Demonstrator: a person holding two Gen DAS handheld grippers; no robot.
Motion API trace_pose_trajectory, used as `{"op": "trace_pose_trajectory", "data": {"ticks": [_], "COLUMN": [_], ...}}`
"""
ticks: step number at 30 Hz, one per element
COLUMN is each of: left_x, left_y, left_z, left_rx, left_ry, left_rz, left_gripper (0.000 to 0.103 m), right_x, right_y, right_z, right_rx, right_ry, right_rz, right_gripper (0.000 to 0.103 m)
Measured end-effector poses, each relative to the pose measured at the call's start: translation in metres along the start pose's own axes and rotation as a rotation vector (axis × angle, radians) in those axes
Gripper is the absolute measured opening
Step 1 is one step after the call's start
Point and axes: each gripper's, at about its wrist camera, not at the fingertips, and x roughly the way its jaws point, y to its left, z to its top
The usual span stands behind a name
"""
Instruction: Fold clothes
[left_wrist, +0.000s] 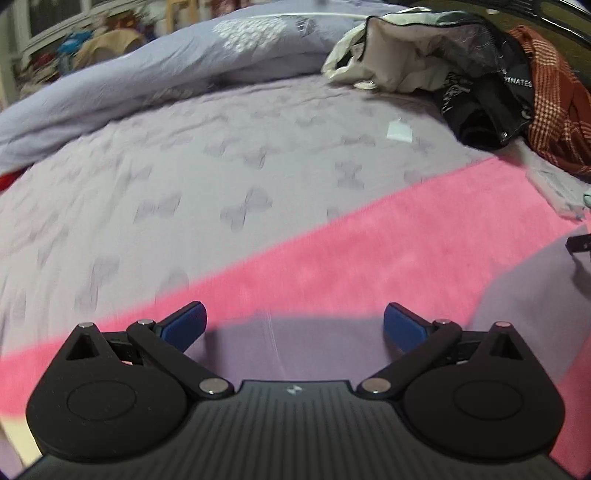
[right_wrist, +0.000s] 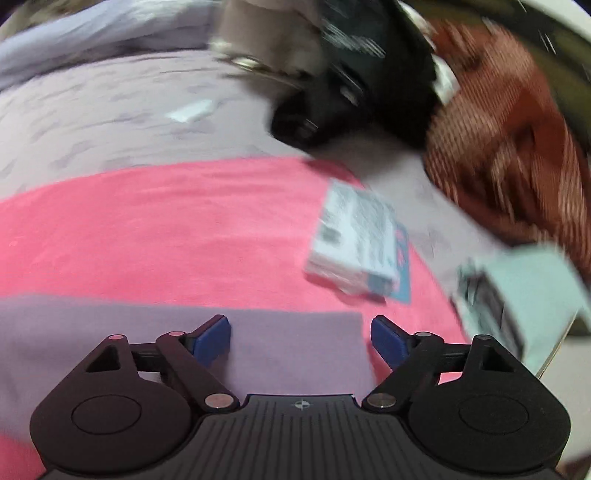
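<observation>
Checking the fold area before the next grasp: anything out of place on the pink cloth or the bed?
Yes. A small printed box lies askew on the pink cloth, in the folding area. A white scrap sits on the purple sheet. The clothes pile is a heap, as expected. Right view is blurred.

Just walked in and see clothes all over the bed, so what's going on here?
A person is folding clothes on a bed, with a hand-held gripper in each hand. Both the left hand-held gripper and the right hand-held gripper are open and hold nothing, poised over a lilac garment that lies on a pink cloth. A small printed box sits on the pink cloth. A pile of unfolded clothes waits at the far side of the bed.
</observation>
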Motion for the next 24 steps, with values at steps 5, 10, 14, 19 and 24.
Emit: {"op": "trace_pose_trajectory", "data": {"ticks": [5,10,14,19,24], "left_x": [0.022,0.025,0.018,0.033,0.026], "left_y": [-0.015,-0.024,-0.026,-0.037,-0.044], "left_z": [-0.002,-0.008,0.007,0.006,0.009], "left_rx": [0.124,0.147,0.246,0.336,0.269], "left_ry": [0.12,0.141,0.128,0.184,0.134], "left_rz": [-0.134,-0.131,-0.228,-0.273,-0.214], "left_gripper": [0.103,0.103,0.1,0.101,0.035], "right_x": [0.014,0.026,0.026,0.021,0.01], "right_y": [-0.031,-0.025,-0.017,-0.018,-0.007], "right_z": [-0.007,0.002,0.004,-0.001,0.017], "right_rx": [0.114,0.02,-0.018,-0.002,0.013], "right_ry": [-0.002,-0.014,-0.004,0.014,0.085], "right_rz": [0.058,0.137,0.195,0.211,0.195], "right_gripper": [0.092,0.09,0.09,0.086,0.008]}}
